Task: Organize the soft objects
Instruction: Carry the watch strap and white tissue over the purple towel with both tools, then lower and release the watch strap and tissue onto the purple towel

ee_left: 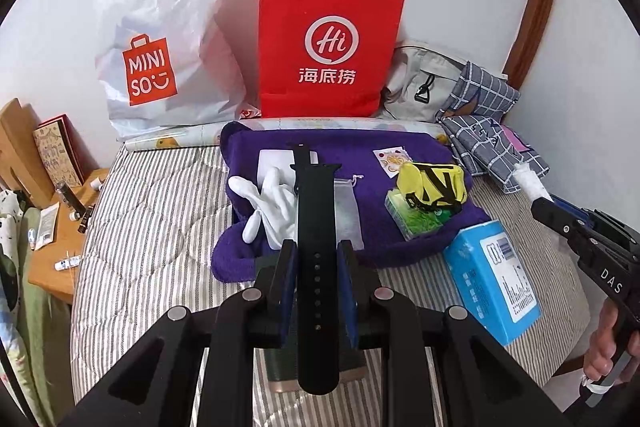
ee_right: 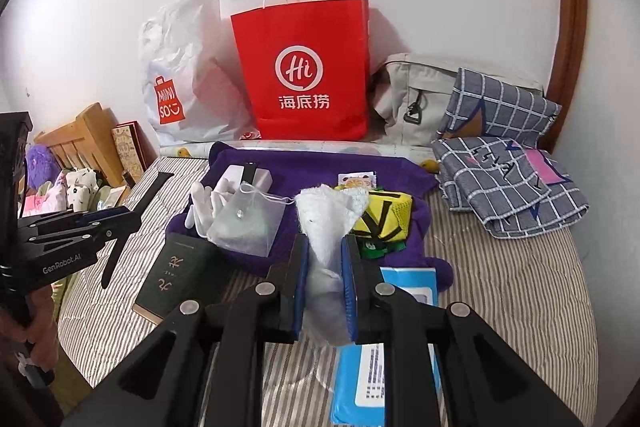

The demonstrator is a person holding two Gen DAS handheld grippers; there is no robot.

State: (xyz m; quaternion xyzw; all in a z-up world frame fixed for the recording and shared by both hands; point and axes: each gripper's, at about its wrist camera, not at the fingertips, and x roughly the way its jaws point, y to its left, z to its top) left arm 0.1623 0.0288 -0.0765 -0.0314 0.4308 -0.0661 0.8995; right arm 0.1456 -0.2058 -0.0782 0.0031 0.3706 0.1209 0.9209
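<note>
My left gripper (ee_left: 317, 247) is shut on a long black watch strap (ee_left: 316, 195), held above the striped bed; the right wrist view shows that gripper (ee_right: 120, 223) at the left edge. My right gripper (ee_right: 326, 243) is shut on a white fluffy cloth (ee_right: 328, 211), which sticks up between its blue pads; it appears in the left wrist view (ee_left: 548, 207) too. Ahead lies a purple towel (ee_left: 380, 239) bearing white gloves (ee_left: 276, 203), a sheer mesh pouch (ee_right: 248, 223) and a yellow pouch (ee_left: 434, 183).
A red paper bag (ee_left: 332, 43), a white plastic bag (ee_left: 160, 39) and a beige bag (ee_left: 420, 83) stand against the wall. Folded checked cloth (ee_right: 508, 179) lies at the right. A blue box (ee_left: 492, 279) and a dark green booklet (ee_right: 180, 275) lie near the towel. A wooden side table (ee_left: 64, 239) is at the left.
</note>
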